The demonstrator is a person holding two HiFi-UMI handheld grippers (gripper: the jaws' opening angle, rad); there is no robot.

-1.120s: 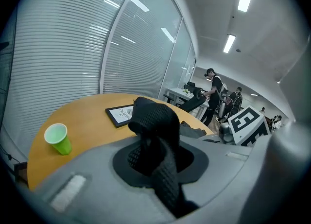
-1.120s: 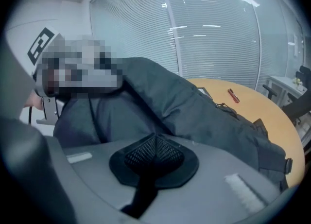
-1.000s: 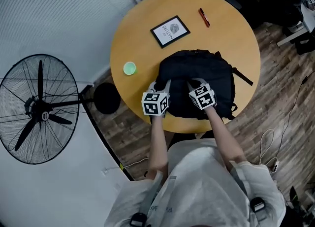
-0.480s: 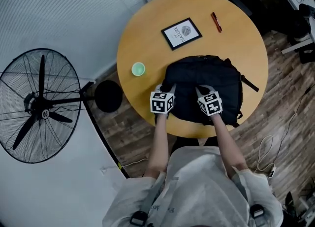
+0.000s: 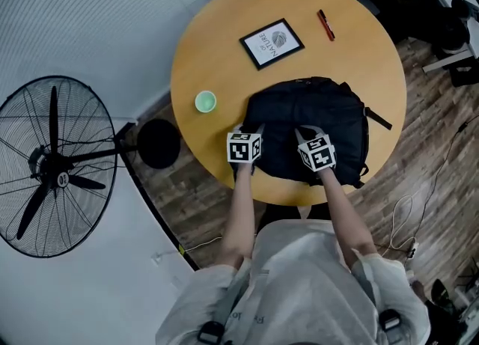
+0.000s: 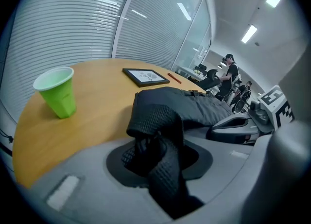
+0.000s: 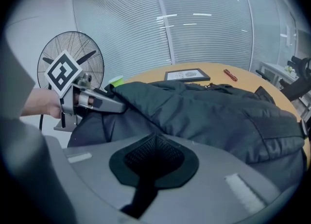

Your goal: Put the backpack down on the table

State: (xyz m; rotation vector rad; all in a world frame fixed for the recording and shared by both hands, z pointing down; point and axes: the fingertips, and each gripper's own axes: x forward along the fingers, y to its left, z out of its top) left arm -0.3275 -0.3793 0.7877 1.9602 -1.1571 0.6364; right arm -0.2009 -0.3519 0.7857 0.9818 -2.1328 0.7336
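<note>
The backpack (image 5: 314,123) lies flat on the round table (image 5: 224,59), on the side of the table top that is nearest to me. As far as I can judge, its weight rests on the wood, so the main part of the task is done. At its near edge, where it comes close to the table rim, the head view does not show me clearly whether a small part hangs over.

My left gripper (image 5: 251,130) is at the near left corner of the backpack. Its jaws are closed on a black mesh strap (image 6: 160,135) of the backpack, which comes up between them in a fold. My right gripper (image 5: 303,134) is at the near edge of the backpack, just to the right of the left one. Its jaws are also pressed together on a pinch of black mesh (image 7: 153,157), probably a padded part of the same bag.

A green cup (image 5: 205,101) stands to the left of the backpack, apart from it. A framed card (image 5: 272,43) and a red pen (image 5: 325,25) lie beyond the backpack, well apart from it.

What is left, in my judgement, is only to open both grippers, let the mesh drop, and draw them back toward me without pulling the bag to the rim.
</note>
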